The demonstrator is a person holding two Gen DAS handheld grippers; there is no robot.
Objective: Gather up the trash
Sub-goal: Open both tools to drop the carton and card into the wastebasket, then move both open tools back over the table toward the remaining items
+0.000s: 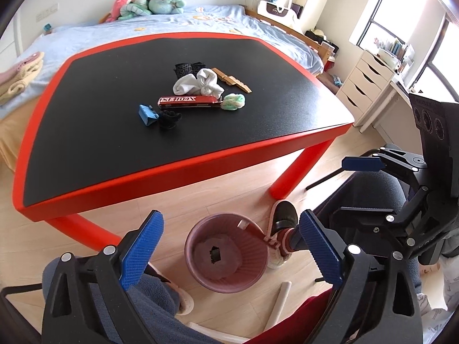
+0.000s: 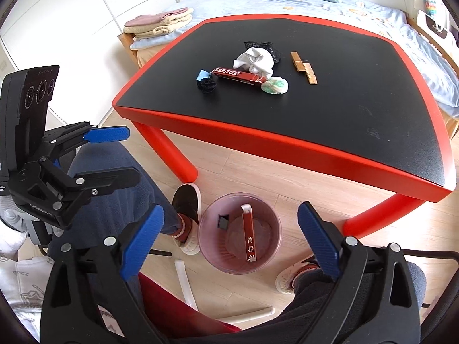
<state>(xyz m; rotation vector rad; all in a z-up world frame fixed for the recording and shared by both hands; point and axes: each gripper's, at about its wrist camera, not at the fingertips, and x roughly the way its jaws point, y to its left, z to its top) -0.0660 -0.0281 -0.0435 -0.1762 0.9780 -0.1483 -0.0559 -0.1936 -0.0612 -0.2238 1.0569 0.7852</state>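
Observation:
A pink trash bin (image 1: 198,272) (image 2: 212,258) stands on the floor in front of the table; a red strip (image 2: 249,238) and a small black piece (image 2: 223,221) lie in it. On the black table top (image 1: 114,132) (image 2: 344,109) lie a red box (image 1: 189,101) (image 2: 235,75), a white cloth (image 1: 200,83) (image 2: 255,60), a green-white wad (image 1: 234,101) (image 2: 275,85), a blue piece (image 1: 147,114), a black wad (image 1: 169,119) (image 2: 206,84) and tan wooden pieces (image 1: 233,80) (image 2: 304,67). My left gripper (image 1: 229,255) is open above the bin. My right gripper (image 2: 231,248) is open above the bin.
The table has a red rim and red legs (image 2: 169,152). The person's legs and shoes (image 2: 188,200) flank the bin. A bed (image 1: 114,25) with plush toys lies behind the table. White drawers (image 1: 364,86) stand at the right. White tubes (image 2: 186,283) lie on the floor.

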